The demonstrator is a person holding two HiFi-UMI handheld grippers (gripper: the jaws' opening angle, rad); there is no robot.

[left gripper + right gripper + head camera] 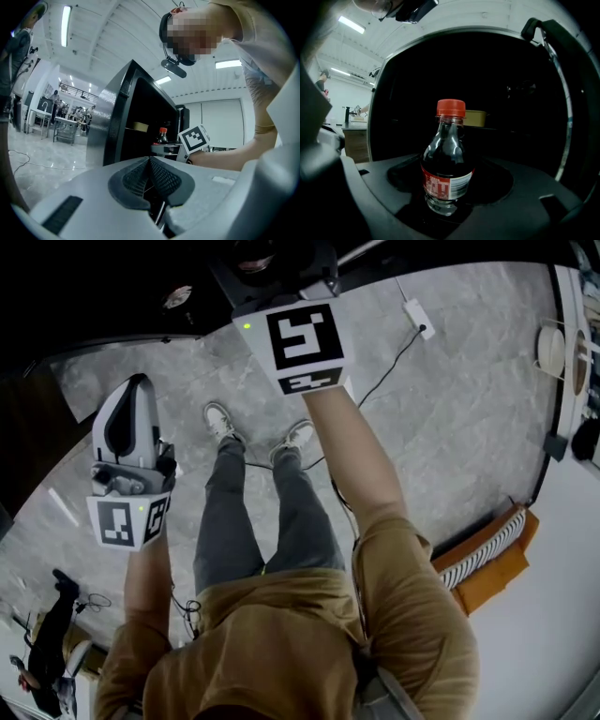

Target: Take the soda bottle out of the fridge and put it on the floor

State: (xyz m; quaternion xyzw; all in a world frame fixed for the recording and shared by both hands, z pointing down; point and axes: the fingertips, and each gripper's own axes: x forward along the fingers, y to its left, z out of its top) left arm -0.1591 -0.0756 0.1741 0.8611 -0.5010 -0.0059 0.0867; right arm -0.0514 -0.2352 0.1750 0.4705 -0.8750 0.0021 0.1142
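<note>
Our right tongs (447, 187) clamp the bottle (449, 154) upright at the fridge (122, 117) mouth, ringed by its rim. Our left tongs (150, 161) are pressed together, empty, off to the side. Below lies grey floor (450, 409), crossed by a cable (394, 362). The fridge interior is dark, with a yellow tub (474, 118) dimly visible.

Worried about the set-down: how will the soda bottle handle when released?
The soda bottle looks nearly full of dark liquid, so probably heavy for its size. Tall and narrow, it may tip if set down tilted. Its smooth round body would likely roll if it falls.
</note>
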